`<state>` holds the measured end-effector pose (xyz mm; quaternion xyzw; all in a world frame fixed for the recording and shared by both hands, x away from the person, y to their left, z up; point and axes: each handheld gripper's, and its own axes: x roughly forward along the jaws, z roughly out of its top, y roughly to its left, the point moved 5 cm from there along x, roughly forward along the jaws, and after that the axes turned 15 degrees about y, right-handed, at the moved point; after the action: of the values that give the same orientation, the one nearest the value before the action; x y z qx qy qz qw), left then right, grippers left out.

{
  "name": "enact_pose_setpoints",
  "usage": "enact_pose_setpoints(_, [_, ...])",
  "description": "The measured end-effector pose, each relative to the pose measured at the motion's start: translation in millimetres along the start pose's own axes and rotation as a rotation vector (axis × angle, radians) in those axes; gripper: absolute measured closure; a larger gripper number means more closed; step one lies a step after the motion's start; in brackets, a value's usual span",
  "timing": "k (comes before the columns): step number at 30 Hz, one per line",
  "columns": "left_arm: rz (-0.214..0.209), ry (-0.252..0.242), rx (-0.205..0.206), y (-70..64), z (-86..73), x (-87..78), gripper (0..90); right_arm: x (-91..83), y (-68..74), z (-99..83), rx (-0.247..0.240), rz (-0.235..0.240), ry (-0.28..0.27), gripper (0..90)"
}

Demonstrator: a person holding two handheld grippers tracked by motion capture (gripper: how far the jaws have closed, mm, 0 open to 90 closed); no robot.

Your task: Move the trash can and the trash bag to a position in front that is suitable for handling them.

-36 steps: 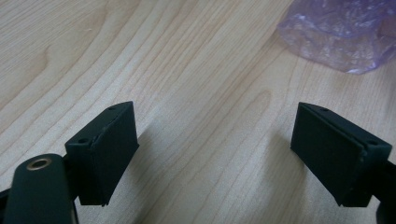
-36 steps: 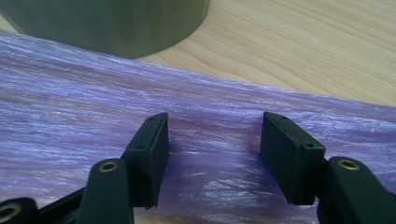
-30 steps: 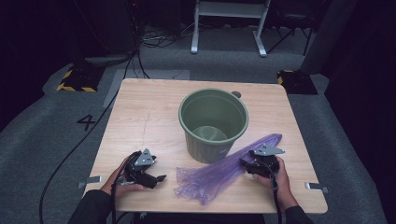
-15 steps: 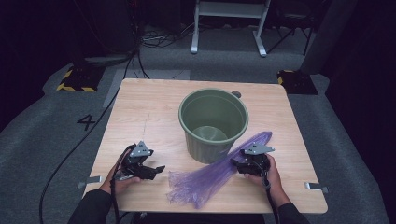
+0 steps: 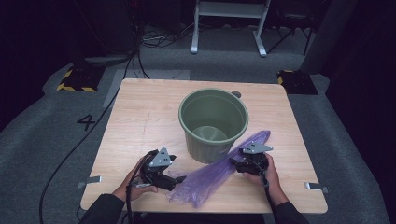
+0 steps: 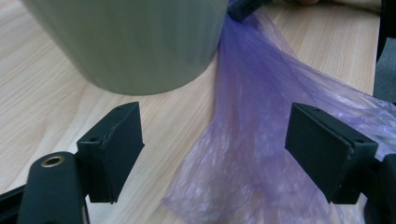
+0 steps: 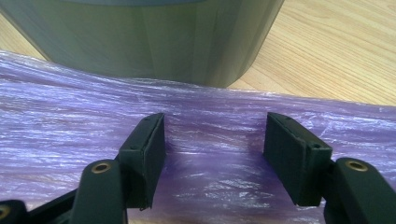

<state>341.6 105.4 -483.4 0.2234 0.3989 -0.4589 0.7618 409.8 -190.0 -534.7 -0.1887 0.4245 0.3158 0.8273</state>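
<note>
A green bucket stands upright in the middle of the wooden table. A thin purple plastic bag lies flat on the table, running from the bucket's right side toward the near edge. My left gripper is open at the bag's near left end; in the left gripper view the bag lies between the wide jaws, with the bucket just behind. My right gripper is open low over the bag's middle, jaws apart, close to the bucket wall.
Two small metal brackets stick out near the table's front corners. A small grey knob sits behind the bucket. A black cable trails over the grey floor to the left. A white frame stands behind the table.
My left gripper has moved right, up to the bag's near end. My right gripper has shifted left along the bag toward the bucket. The bag has slid slightly toward the near edge.
</note>
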Motion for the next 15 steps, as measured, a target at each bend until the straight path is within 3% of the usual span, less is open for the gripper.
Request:
enact_pose_setpoints(2, [0.004, 0.007, 0.001, -1.5, 1.3, 2.9, 18.5, 0.0, -0.1, 0.0, 0.001, 0.001, 0.000, 38.7])
enact_pose_setpoints(5, [0.070, 0.089, 0.010, -6.4, 2.1, 19.8, 20.3, 0.1, -0.2, 0.0, 0.000, 0.001, 0.000, 38.7])
enact_pose_setpoints(9, [0.043, 0.120, 0.037, -11.6, -1.1, 30.8, 20.5, -0.1, 0.3, 0.0, -0.003, -0.001, -0.001, 38.3])
enact_pose_setpoints(11, [0.017, 0.163, 0.073, -14.8, -5.9, 39.1, 20.5, -0.2, 0.3, -0.1, -0.005, -0.003, -0.001, 36.7])
enact_pose_setpoints(15, [0.009, 0.196, 0.096, -17.3, -10.8, 45.7, 20.6, -0.5, 0.8, -0.2, -0.011, -0.004, -0.005, 33.5])
